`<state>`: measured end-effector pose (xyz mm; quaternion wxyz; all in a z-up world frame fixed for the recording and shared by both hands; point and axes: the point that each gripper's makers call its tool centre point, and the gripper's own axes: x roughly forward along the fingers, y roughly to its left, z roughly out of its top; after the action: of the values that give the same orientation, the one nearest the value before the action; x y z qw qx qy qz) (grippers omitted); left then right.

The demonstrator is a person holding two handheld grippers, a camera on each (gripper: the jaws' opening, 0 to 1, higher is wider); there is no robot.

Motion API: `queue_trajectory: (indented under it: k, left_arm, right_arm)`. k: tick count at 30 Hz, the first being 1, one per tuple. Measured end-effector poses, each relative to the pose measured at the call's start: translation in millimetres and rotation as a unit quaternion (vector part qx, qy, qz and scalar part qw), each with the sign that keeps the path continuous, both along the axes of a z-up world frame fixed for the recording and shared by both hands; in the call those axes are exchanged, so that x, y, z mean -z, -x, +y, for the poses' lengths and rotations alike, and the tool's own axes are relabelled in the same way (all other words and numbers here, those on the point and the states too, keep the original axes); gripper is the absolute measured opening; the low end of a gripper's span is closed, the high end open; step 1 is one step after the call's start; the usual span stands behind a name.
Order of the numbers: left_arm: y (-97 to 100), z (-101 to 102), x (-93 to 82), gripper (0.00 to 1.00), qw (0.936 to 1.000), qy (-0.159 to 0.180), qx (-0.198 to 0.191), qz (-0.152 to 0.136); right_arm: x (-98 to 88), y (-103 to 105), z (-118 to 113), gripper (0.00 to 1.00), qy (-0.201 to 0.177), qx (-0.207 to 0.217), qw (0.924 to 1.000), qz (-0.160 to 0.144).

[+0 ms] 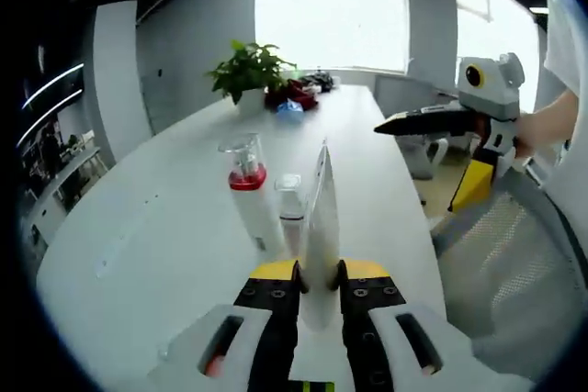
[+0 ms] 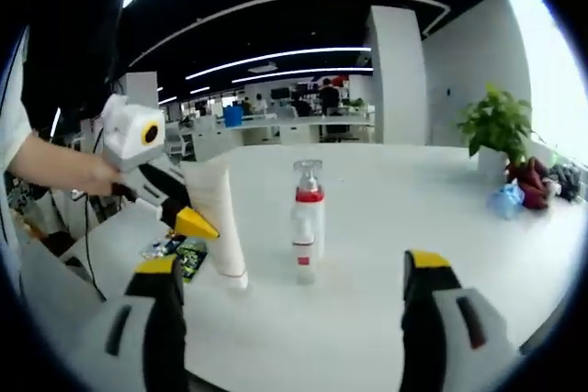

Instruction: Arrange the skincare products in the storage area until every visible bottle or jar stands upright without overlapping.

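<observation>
A white tube stands on the white table, seen edge-on, and my left gripper is shut on it. In the right gripper view the same tube rests cap-down, held from the left by the left gripper. A white bottle with a red collar and clear cap stands upright just beyond it, with a smaller clear-topped bottle beside it. My right gripper is open, its jaws wide either side of the red-collared bottle, well short of it. The right gripper hovers over the table's right edge.
A potted plant with red and blue items sits at the table's far end. A mesh chair stands by the right edge. A dark packet lies near the tube. Office desks fill the background.
</observation>
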<state>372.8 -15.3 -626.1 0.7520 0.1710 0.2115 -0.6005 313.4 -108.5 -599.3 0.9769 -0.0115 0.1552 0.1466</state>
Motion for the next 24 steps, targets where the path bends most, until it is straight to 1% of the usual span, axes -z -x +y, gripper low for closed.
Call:
queue_trajectory:
  k: [4,7,8,11,14,17,19,24]
  left_arm:
    - [-15.7,-4.9,4.6,0.13,1.0000,0.003,-0.003,-0.002]
    - [-28.5,-6.9,8.0,0.13,0.9999,0.008,-0.008,-0.004]
    - [-31.0,-8.6,7.4,0.13,0.9999,0.014,-0.009,0.001]
    - [-41.6,-11.2,7.2,0.13,0.9997,0.022,-0.012,-0.004]
    - [-50.9,-14.1,6.9,0.13,0.9995,0.026,-0.014,-0.003]
    - [-56.7,-18.2,6.4,0.13,0.9996,0.028,-0.007,-0.004]
    - [-60.7,-21.0,7.0,0.14,0.9997,0.024,-0.001,-0.010]
    - [-70.5,-28.7,6.7,0.14,0.9996,0.026,0.007,-0.009]
  right_arm:
    - [3.3,-0.6,0.4,1.00,0.010,-0.002,0.9999,0.004]
    - [3.8,-0.3,-0.8,1.00,0.010,0.001,0.9999,0.006]
    - [4.0,-0.6,-1.9,1.00,0.007,0.003,1.0000,0.005]
    - [4.7,-1.2,-4.5,1.00,0.005,0.010,0.9999,0.007]
    - [4.5,-1.1,-3.9,1.00,0.001,0.010,0.9999,0.007]
    - [5.5,-1.5,-4.1,1.00,0.003,0.011,0.9999,0.009]
    - [5.9,-1.6,-3.9,1.00,0.001,0.010,0.9999,0.010]
    - [6.2,-1.8,-5.0,1.00,-0.001,0.013,0.9999,0.011]
